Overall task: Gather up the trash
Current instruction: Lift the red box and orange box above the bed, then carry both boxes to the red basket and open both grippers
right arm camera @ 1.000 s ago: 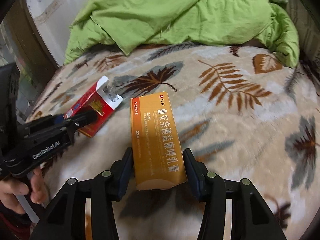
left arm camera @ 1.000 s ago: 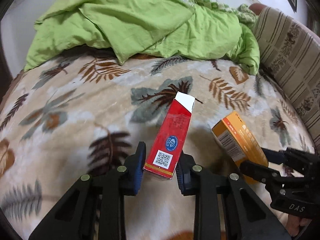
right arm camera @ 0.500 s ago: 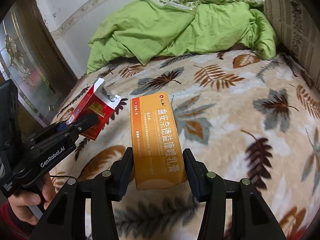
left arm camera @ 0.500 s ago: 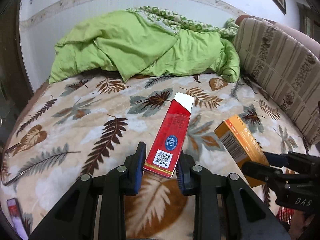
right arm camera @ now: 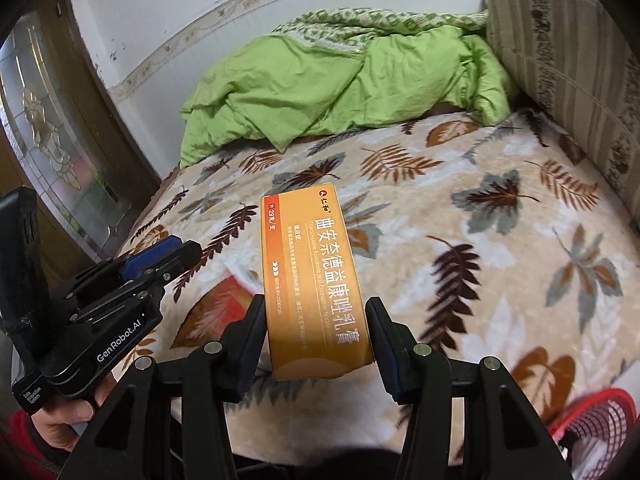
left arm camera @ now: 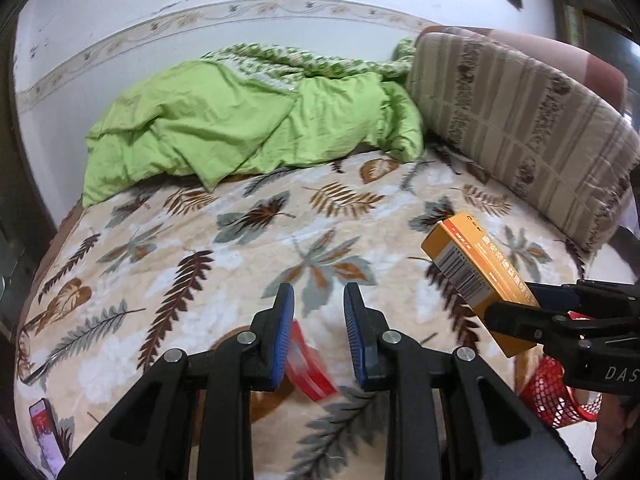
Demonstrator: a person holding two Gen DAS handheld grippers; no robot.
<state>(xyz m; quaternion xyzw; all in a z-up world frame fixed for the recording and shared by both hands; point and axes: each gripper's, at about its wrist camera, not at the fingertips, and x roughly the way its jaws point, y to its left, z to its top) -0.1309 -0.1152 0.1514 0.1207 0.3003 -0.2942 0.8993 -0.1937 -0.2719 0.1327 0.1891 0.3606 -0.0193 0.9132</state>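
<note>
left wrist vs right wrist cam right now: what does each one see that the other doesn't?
Left wrist only: the open left gripper from behind, a blurred red box below its fingers, a small red packet at the blanket's near-left edge.

Right wrist only: the orange box's printed face, the glass-panelled door.

Both: orange box in the right gripper, leaf blanket, green duvet, red mesh basket.

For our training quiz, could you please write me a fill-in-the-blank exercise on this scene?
The carton in the right gripper is coloured ___.
The left gripper stands ___, a blurred red box below its fingertips.
The mesh basket is ___.
The crumpled quilt is ___.
Missing: orange; open; red; green.
</note>
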